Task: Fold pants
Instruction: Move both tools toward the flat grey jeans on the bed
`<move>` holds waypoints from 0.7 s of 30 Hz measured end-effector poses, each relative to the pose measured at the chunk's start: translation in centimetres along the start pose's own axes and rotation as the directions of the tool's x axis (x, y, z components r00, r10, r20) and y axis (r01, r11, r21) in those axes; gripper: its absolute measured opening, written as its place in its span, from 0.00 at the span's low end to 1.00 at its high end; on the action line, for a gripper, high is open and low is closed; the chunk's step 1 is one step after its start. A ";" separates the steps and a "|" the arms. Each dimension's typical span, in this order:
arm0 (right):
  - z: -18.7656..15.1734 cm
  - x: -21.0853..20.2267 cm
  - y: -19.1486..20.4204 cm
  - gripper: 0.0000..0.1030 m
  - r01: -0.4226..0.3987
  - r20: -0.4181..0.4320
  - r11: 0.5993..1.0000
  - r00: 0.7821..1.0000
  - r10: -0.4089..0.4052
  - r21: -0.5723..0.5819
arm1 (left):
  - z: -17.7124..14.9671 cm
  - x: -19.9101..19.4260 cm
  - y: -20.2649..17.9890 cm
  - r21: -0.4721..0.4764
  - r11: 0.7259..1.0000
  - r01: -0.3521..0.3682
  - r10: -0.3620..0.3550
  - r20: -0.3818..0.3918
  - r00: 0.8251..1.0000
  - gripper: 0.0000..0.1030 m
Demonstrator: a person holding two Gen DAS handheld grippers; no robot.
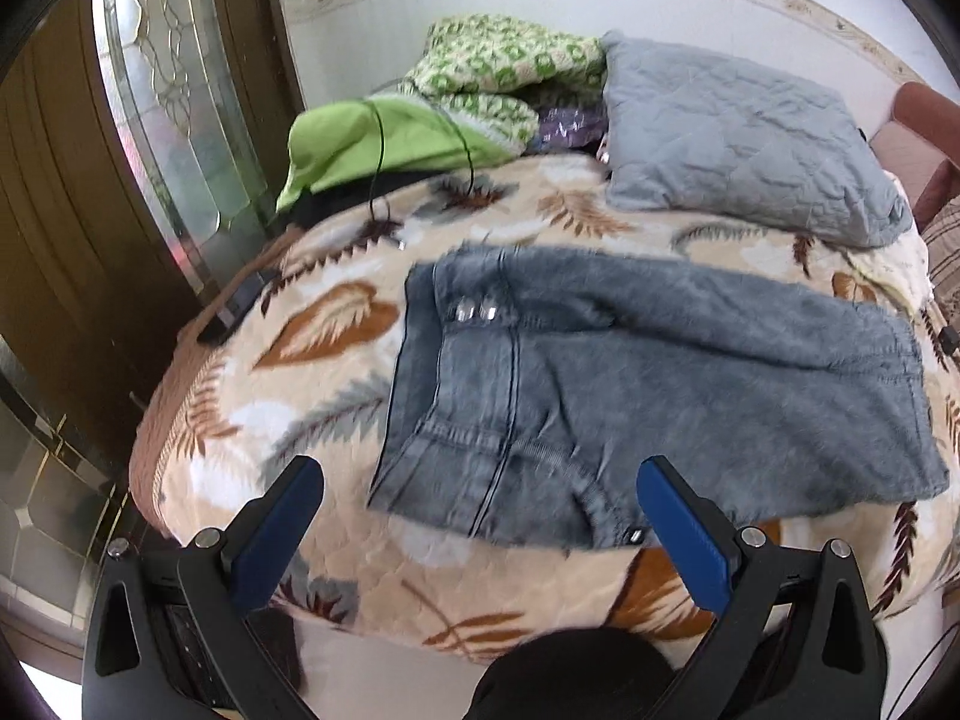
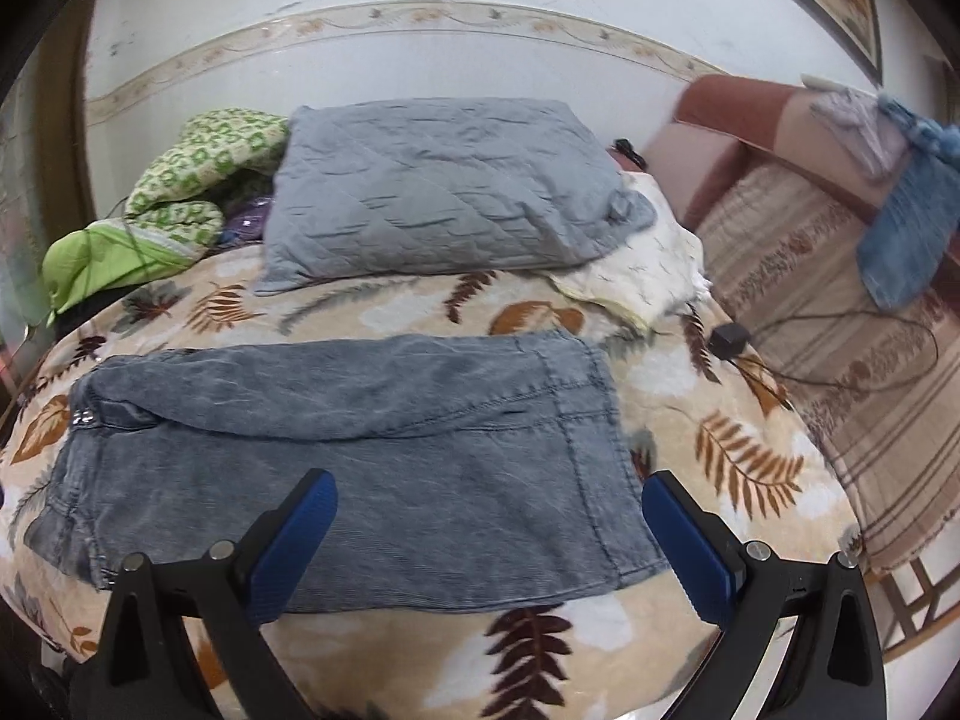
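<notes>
Two grippers, both spread wide and holding nothing. Left gripper above the near edge of the bed, blue fingers apart, one over bare blanket, the other over the near waist corner of the pants. Right gripper likewise gaping, blue pads framing the hem end of the pants, not touching the cloth. Grey denim pants flat on the leaf-patterned blanket, already doubled so one leg lies over the other, waistband to the left with small shiny studs near it, stitched hems to the right. Behind the pants, well apart, a grey quilted pillow by the wall. Beside the pillow to the left, a green-and-cream patterned bundle and a plain lime-green cloth with a thin dark cable looped over it. Right of the bed, a striped sofa with a blue cloth draped over its back, and a small black plug with its cord lying at the blanket's edge. Slight blur in the left view.
</notes>
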State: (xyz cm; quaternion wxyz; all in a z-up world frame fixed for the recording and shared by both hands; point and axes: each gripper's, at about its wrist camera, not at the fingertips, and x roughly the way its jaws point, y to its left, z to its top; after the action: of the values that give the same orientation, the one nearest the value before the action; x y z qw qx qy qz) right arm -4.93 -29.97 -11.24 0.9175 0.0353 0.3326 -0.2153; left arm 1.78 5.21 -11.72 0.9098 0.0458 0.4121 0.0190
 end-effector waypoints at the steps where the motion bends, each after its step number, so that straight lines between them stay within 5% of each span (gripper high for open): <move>1: -0.2 0.3 -0.5 1.00 0.003 -0.007 1.000 1.000 -0.003 0.008 | -0.2 0.4 0.3 0.000 1.000 -0.002 0.002 -0.014 1.000 1.00; 6: 0.0 1.5 -2.7 1.00 0.014 -0.034 0.999 0.999 -0.012 0.038 | 0.7 2.0 2.6 -0.042 0.999 -0.027 0.025 -0.043 0.999 1.00; 17: 1.6 6.1 -6.5 1.00 0.020 -0.114 0.996 0.993 -0.010 0.087 | 8.3 7.8 7.6 -0.144 0.988 -0.062 0.046 -0.111 0.993 1.00; 21: 1.9 7.0 -7.4 1.00 0.035 -0.128 0.994 0.992 -0.021 0.108 | 8.3 7.5 7.3 -0.153 0.985 -0.073 0.064 -0.067 0.996 1.00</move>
State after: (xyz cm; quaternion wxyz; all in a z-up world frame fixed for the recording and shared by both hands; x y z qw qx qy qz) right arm -2.09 -39.69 -13.60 0.8881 0.0948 0.3783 -0.2433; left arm 13.05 12.49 -11.16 0.8961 -0.0117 0.4357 0.0838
